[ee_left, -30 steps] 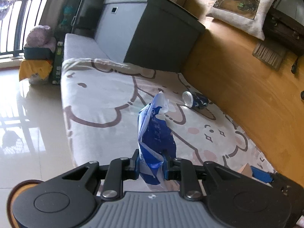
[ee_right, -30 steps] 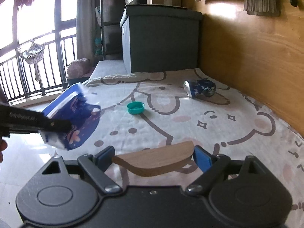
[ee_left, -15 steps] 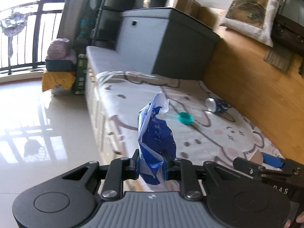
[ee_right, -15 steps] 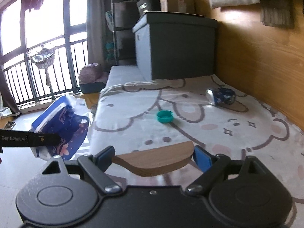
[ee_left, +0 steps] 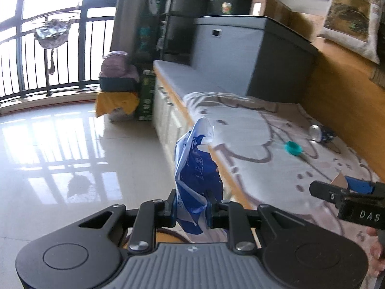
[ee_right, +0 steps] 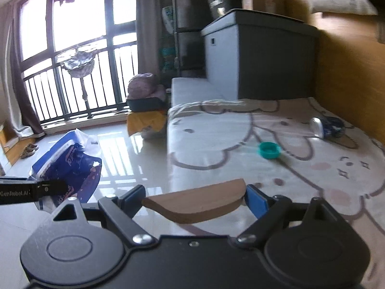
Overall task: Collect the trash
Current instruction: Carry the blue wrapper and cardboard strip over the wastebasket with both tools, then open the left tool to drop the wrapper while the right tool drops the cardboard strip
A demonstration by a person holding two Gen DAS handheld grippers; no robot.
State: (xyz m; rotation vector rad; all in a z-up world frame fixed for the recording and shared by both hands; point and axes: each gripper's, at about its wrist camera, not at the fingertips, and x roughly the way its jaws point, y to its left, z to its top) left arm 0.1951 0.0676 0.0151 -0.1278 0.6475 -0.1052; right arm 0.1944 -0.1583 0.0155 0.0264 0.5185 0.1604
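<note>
My left gripper [ee_left: 192, 208] is shut on a crumpled blue and white plastic wrapper [ee_left: 196, 168], which stands up above the bed's edge; the right wrist view shows the same wrapper [ee_right: 69, 163] over the floor. My right gripper [ee_right: 195, 200] is shut on a flat brown cardboard piece [ee_right: 197, 204] with a curved edge, held between its blue pads [ee_right: 256, 201]. On the cartoon-print bed sheet [ee_right: 216, 130] lie a teal bottle cap [ee_right: 269, 149] and a dented blue can [ee_right: 327, 127], both well beyond the two grippers. From the left wrist, the cap [ee_left: 293, 148] and can [ee_left: 321, 133] lie to the right.
A grey storage box [ee_left: 252, 55] stands at the bed's far end against a wooden wall [ee_left: 349, 91]. Glossy tiled floor [ee_left: 72, 156] spreads left of the bed. A yellow-covered pile [ee_left: 118, 101] sits by the balcony railing [ee_right: 72, 91].
Both grippers have drawn back from the bed toward the floor side, each keeping its hold. The can and cap now sit farther off to the right.
</note>
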